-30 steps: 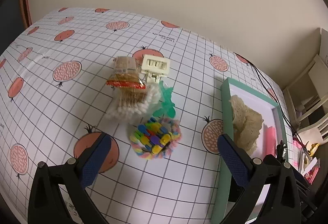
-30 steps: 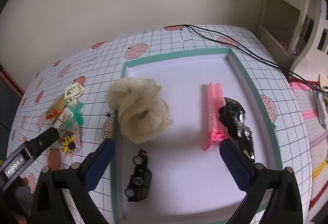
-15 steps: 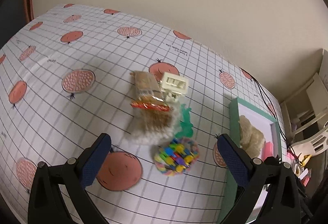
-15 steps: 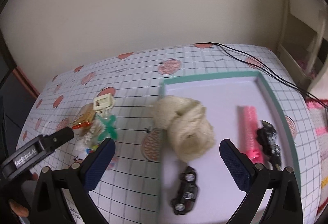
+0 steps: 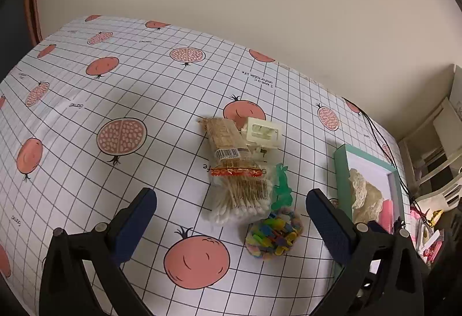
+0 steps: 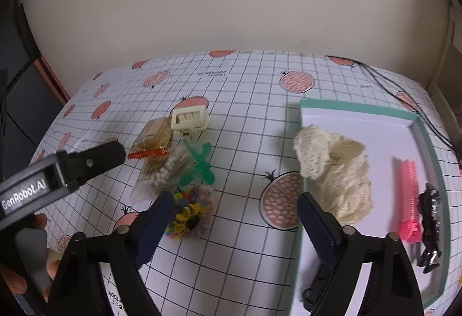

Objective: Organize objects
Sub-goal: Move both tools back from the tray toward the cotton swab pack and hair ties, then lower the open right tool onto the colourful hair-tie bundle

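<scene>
A heap of small items lies on the tablecloth: a bag of cotton swabs (image 5: 239, 197), a cream clip (image 5: 261, 132), a green plastic piece (image 5: 281, 189) and a bag of coloured beads (image 5: 274, 232). My left gripper (image 5: 231, 215) hovers open just in front of the swab bag. The right wrist view shows the same heap, with the bead bag (image 6: 190, 215) by the left finger of my open right gripper (image 6: 234, 217). A green-rimmed white tray (image 6: 358, 111) holds a cream lace cloth (image 6: 335, 171), a pink comb (image 6: 407, 194), a black wrapped item (image 6: 431, 217) and a black toy car (image 6: 316, 284).
The table carries a white grid cloth with pomegranate prints (image 5: 121, 137) and ends at a beige wall. A black cable (image 6: 398, 87) runs behind the tray. White shelves (image 5: 444, 137) stand off the table's right side. A hand (image 6: 17, 267) holds the left gripper's body.
Both grippers have swung left. The left one now faces the swab bag instead of the bead bag; the right one has left the tray and faces the cloth between heap and tray.
</scene>
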{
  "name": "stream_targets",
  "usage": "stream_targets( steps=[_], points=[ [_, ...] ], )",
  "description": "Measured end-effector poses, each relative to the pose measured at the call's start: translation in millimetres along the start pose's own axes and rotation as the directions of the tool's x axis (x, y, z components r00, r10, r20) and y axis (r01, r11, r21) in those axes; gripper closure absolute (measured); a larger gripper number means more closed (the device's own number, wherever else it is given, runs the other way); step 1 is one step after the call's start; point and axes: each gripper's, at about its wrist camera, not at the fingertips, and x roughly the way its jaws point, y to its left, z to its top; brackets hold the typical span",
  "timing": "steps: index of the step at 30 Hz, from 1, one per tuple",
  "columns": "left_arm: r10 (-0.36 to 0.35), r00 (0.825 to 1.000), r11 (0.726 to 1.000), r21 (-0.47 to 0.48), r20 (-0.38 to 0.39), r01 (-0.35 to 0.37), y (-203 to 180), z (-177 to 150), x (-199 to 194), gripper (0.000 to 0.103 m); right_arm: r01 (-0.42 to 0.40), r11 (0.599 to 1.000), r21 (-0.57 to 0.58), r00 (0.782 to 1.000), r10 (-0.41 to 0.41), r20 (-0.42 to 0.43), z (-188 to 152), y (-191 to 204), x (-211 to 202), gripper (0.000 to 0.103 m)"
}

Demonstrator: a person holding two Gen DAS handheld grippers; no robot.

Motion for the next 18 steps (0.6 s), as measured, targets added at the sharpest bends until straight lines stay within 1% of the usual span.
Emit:
stream_targets(
  steps=[4,7,8,10,11,12,13,15,17,18],
  points=[
    [0.011,1.000,1.000,-0.006,-0.016,-0.011,1,1,9,0.000,-0.025,0.999,0.025,0.999,0.026,-0.028,-1,-2,10,0.024],
    [-0.001,0.999,1.000,-0.020,-0.037,0.000,4,0,18,0.000,-0.047,0.997,0.058,0.998,0.049,-0.050,-2,-3,21,0.031],
    [-0.007,0.999,1.000,-0.028,-0.045,0.006,5,0,21,0.001,-0.058,0.996,0.067,0.997,0.061,-0.057,-2,-3,24,0.032],
    [-0.020,0.998,0.999,-0.036,-0.055,0.018,6,0,25,0.004,-0.069,0.995,0.070,0.995,0.073,-0.064,-2,-2,28,0.040],
    [-0.023,0.998,0.999,-0.032,-0.059,0.021,5,0,27,0.006,-0.073,0.995,0.070,0.994,0.078,-0.071,-2,-1,31,0.043],
    [-0.021,0.998,1.000,-0.024,-0.062,0.020,4,0,30,0.009,-0.073,0.995,0.073,0.994,0.079,-0.078,-2,-1,34,0.048],
    [-0.021,0.998,1.000,-0.018,-0.065,0.020,3,0,32,0.010,-0.069,0.994,0.082,0.993,0.077,-0.089,-3,-2,38,0.050],
    [-0.027,0.997,1.000,-0.014,-0.073,0.026,1,0,37,0.010,-0.090,0.990,0.110,0.990,0.101,-0.100,-4,-5,42,0.051],
    [-0.039,0.996,0.999,-0.020,-0.082,0.037,1,0,42,0.011,-0.108,0.982,0.153,0.986,0.125,-0.106,-4,-10,47,0.056],
    [-0.043,0.996,0.999,-0.020,-0.084,0.041,0,0,44,0.013,-0.115,0.979,0.169,0.985,0.134,-0.108,-4,-12,49,0.058]
  ],
)
